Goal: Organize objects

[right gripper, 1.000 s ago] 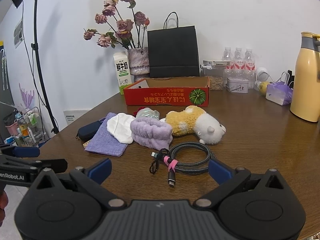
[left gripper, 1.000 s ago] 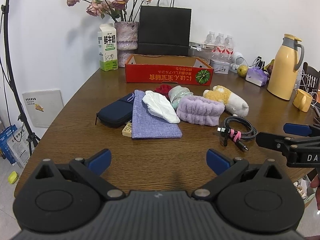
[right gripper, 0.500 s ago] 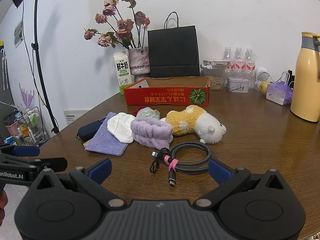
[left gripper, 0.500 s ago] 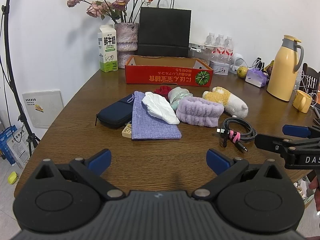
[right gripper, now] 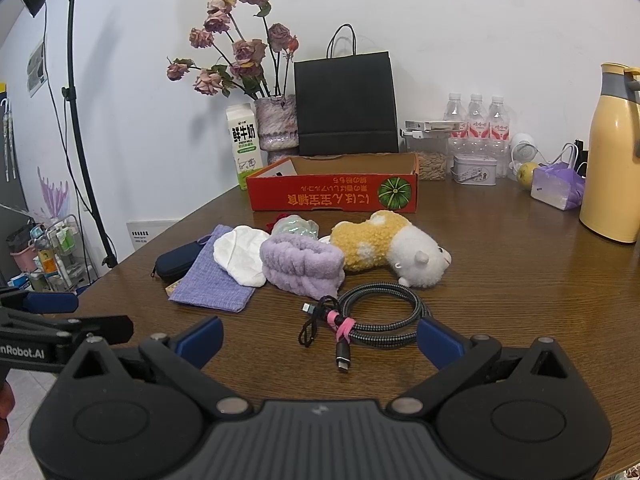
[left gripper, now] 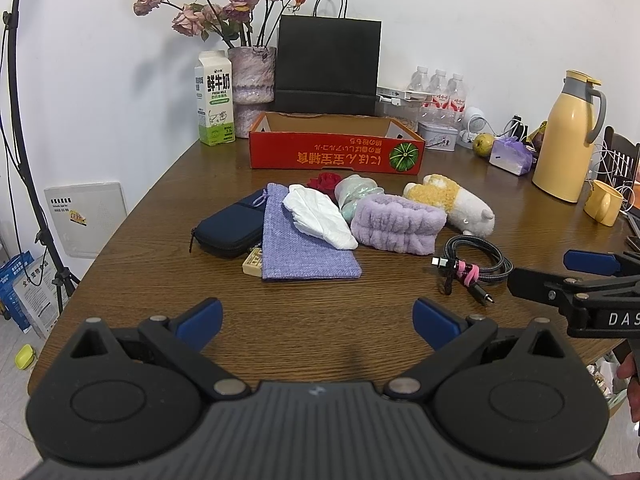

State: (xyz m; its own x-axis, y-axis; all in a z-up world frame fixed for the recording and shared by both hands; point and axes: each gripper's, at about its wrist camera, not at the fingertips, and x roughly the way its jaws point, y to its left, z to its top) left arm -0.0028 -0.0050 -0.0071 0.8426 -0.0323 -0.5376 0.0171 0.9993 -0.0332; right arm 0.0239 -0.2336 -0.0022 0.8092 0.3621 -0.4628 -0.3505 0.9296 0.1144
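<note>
Both the left tool [left gripper: 318, 318] and the right tool [right gripper: 320, 338] gape empty above the wood-grain tabletop [left gripper: 160, 280]; a braided black coiled cable [right gripper: 378, 314] lies beside a fluffy lilac headband [right gripper: 302, 264].

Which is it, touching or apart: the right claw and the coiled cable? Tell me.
Apart. The right wrist view shows the right claw open, the coiled cable lying on the table between its blue pads, bare wood beside the left pad.

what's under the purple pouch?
A small tan block sticks out from under the purple pouch at its left edge, beside the navy case. Anything further underneath is covered.
</note>
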